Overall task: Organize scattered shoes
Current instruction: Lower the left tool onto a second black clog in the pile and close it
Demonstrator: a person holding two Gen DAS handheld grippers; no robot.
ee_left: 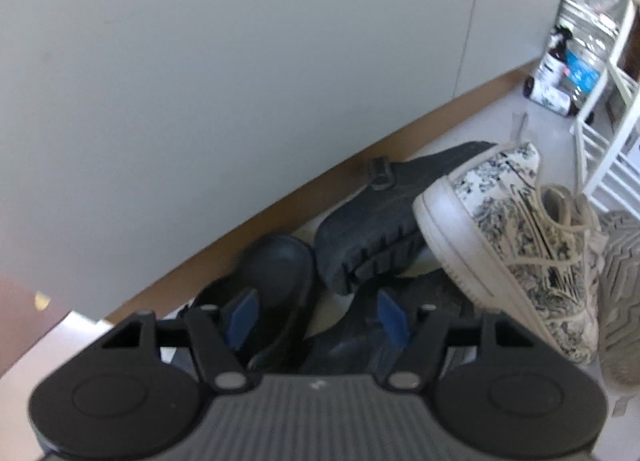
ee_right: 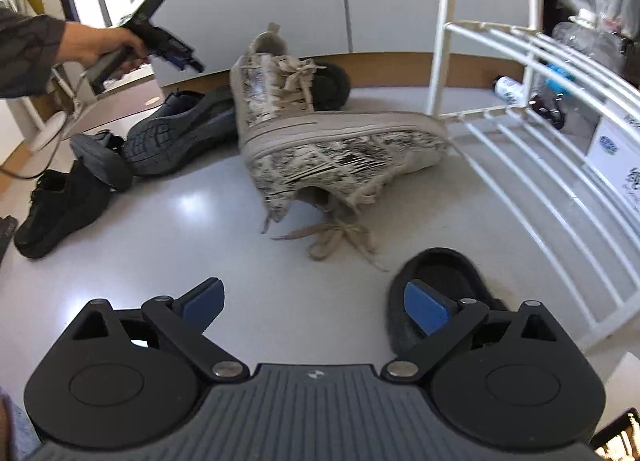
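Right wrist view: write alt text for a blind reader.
An open right gripper hovers over a grey floor beside a black slipper. Beyond lie patterned sneakers and black shoes, with a white rack to the right.

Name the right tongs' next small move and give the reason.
Probably shift the right tongs toward the black slipper and close on its rim: the jaws stand open and empty, one pad already over the slipper's opening, with the white rack right beside it.

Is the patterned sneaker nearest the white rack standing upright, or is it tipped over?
Tipped over. The patterned sneaker lies on its side on the floor: its sole faces sideways and its opening faces the camera.
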